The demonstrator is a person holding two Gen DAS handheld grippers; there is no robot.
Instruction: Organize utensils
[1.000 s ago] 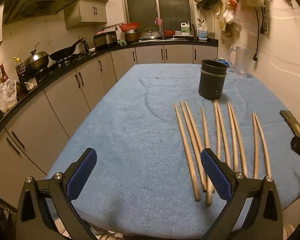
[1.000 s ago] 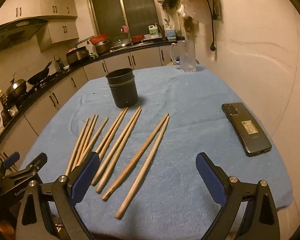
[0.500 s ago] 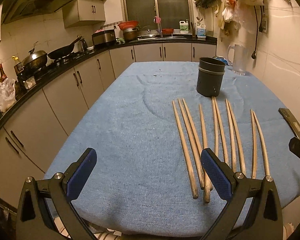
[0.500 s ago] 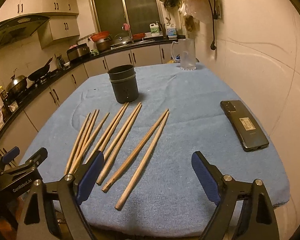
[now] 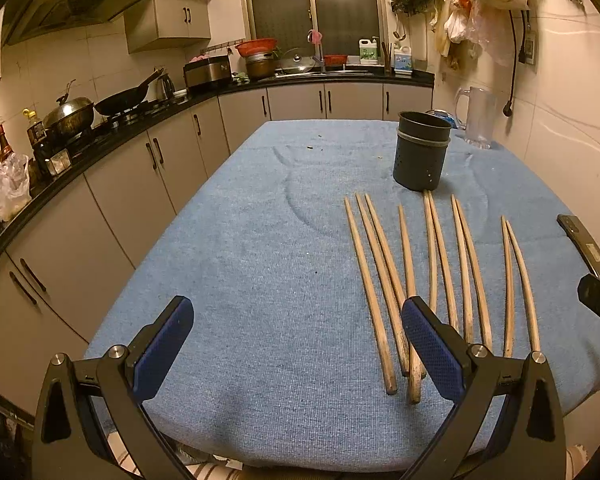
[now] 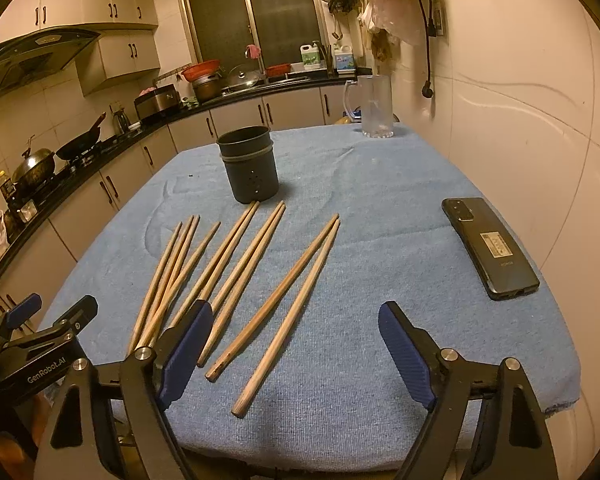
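I held my left gripper (image 5: 295, 344) over the near edge of the table (image 5: 259, 240), which had a blue cloth on it. Its two blue pads (image 5: 430, 354) were spread wide apart, and nothing was between them. My right gripper (image 6: 295, 352) was over the near edge too, more to the right. Its jaws were wide but were closing a little, and only bare cloth lay between them.

The wooden chopsticks (image 6: 235, 264) lay flat on the cloth in a loose row, spread out like a fan. There were ten of them. Their thin ends pointed toward a dark cup with little holes (image 6: 251, 168). The cup stood upright just past those ends, and one pair nearly touched its bottom. I could not see inside it.

A black phone (image 6: 490, 246) lay flat on the cloth, well apart from the chopsticks, near the wall. A clear jug (image 6: 374, 106) stood at the far end of the table.
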